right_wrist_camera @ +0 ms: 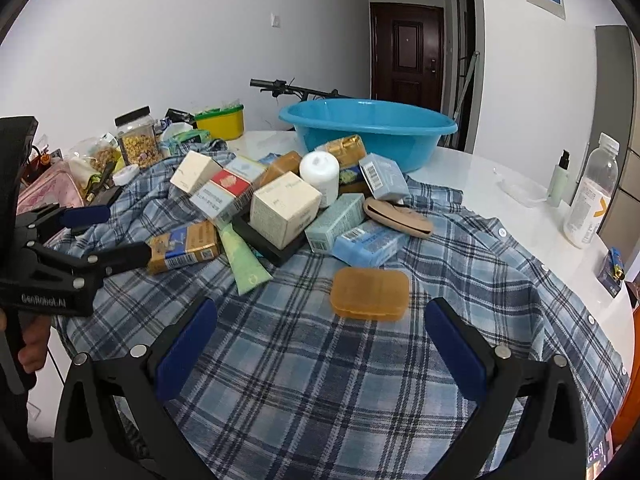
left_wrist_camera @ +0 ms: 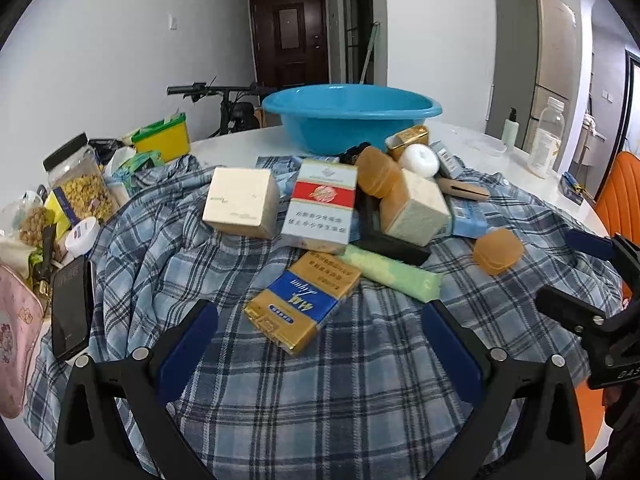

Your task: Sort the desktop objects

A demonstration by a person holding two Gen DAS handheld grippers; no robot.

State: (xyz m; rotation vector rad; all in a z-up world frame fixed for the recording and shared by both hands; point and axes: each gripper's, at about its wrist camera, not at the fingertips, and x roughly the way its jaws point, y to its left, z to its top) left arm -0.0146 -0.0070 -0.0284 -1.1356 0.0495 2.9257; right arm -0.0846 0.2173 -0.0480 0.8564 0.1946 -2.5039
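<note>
A pile of small boxes lies on a blue plaid shirt (left_wrist_camera: 320,380) spread over the white table. My left gripper (left_wrist_camera: 320,320) is open, just short of a gold and blue carton (left_wrist_camera: 300,304). Behind it lie a red and white carton (left_wrist_camera: 320,204), a cream box (left_wrist_camera: 242,202) and a green tube (left_wrist_camera: 392,272). My right gripper (right_wrist_camera: 320,320) is open, just short of an amber pill case (right_wrist_camera: 370,294). A blue basin (left_wrist_camera: 352,114) stands at the back, also in the right wrist view (right_wrist_camera: 368,128).
A phone (left_wrist_camera: 72,308), a pink pouch (left_wrist_camera: 16,340) and a snack jar (left_wrist_camera: 78,180) crowd the left edge. A yellow tub (right_wrist_camera: 220,120) stands behind them. A plastic bottle (right_wrist_camera: 592,196) and a pump bottle (right_wrist_camera: 560,178) stand at the right. An orange chair (left_wrist_camera: 622,192) sits beyond the table.
</note>
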